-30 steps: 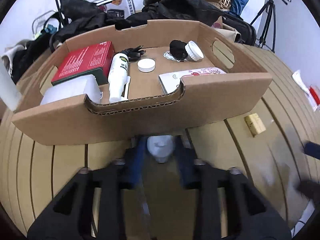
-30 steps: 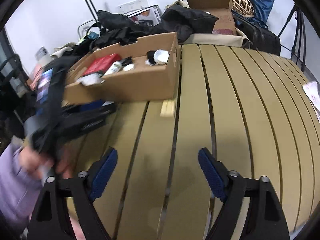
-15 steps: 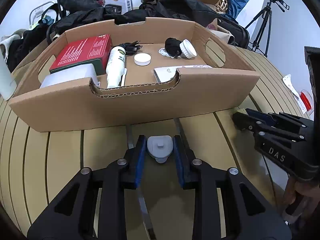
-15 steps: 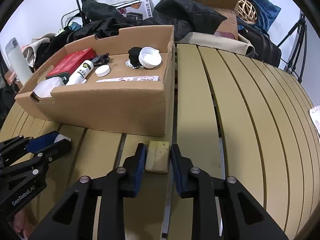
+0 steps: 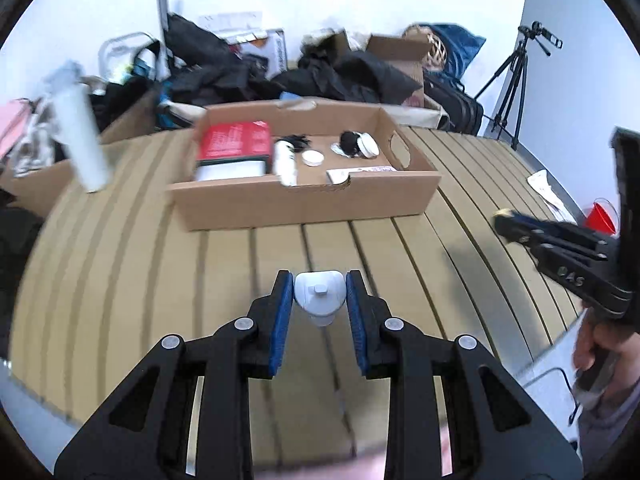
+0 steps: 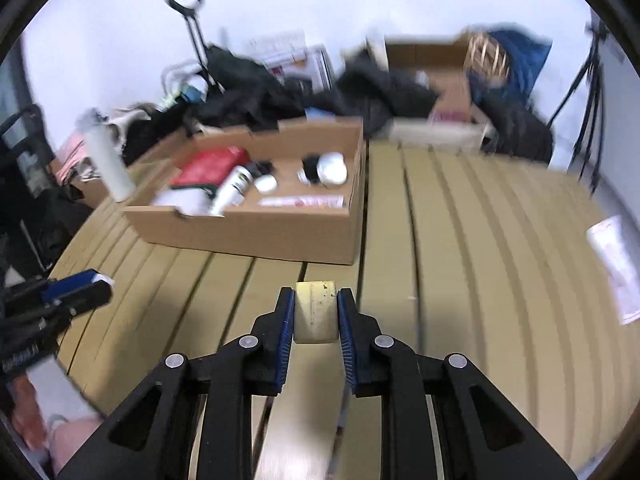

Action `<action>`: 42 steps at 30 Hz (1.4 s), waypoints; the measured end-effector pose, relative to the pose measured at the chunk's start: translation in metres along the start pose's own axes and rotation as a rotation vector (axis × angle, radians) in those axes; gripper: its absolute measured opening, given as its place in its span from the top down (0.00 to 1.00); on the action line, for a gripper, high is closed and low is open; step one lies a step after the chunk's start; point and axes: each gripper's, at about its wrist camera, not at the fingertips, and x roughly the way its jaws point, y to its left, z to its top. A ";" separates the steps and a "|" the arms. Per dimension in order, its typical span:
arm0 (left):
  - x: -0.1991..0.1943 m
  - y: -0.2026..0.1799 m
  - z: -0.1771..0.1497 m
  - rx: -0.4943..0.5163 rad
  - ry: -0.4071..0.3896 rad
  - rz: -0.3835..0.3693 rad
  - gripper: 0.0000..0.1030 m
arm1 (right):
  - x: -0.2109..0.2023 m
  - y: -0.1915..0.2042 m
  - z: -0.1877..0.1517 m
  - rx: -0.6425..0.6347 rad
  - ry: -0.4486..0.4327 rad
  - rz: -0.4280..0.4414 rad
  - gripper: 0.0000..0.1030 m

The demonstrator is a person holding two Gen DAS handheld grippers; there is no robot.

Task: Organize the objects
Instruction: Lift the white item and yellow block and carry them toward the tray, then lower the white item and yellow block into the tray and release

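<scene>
Two grippers — left gripper (image 5: 320, 300) clamps one white cap (image 5: 320, 295), right gripper (image 6: 316, 312) one yellow block (image 6: 315, 312).

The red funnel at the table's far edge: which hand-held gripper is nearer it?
Right. The right hand-held gripper sits just beside the red funnel in the left wrist view; the left hand-held gripper is farther off, mid-table.

Quick count: one cardboard box (image 5: 304, 200) on my table, with one red carton (image 5: 234, 140) and one white bottle (image 5: 286, 160) inside. Two tongs, one item each: a grey cap (image 5: 320, 294), a yellowish block (image 6: 316, 312).
</scene>
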 end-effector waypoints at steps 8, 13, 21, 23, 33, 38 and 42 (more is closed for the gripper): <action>-0.101 0.010 -0.066 -0.091 -0.020 -0.005 0.77 | -0.113 0.030 -0.070 0.028 -0.050 0.014 0.78; -0.109 0.002 -0.064 -0.073 -0.051 -0.027 0.77 | -0.109 0.033 -0.081 0.057 -0.005 0.023 0.78; -0.096 0.004 -0.043 -0.082 -0.047 -0.076 0.77 | -0.107 0.022 -0.073 0.093 -0.005 0.060 0.78; -0.089 0.007 -0.016 -0.054 -0.071 -0.128 0.77 | -0.104 0.014 -0.060 0.104 -0.010 0.079 0.78; 0.026 0.027 0.155 -0.074 -0.031 -0.269 0.77 | -0.044 0.000 0.117 0.026 -0.112 0.192 0.77; 0.143 0.030 0.170 -0.114 0.134 -0.252 0.77 | 0.075 0.013 0.165 0.036 0.060 0.188 0.77; 0.198 0.030 0.155 -0.161 0.237 -0.231 0.76 | 0.165 0.017 0.167 0.040 0.194 0.146 0.77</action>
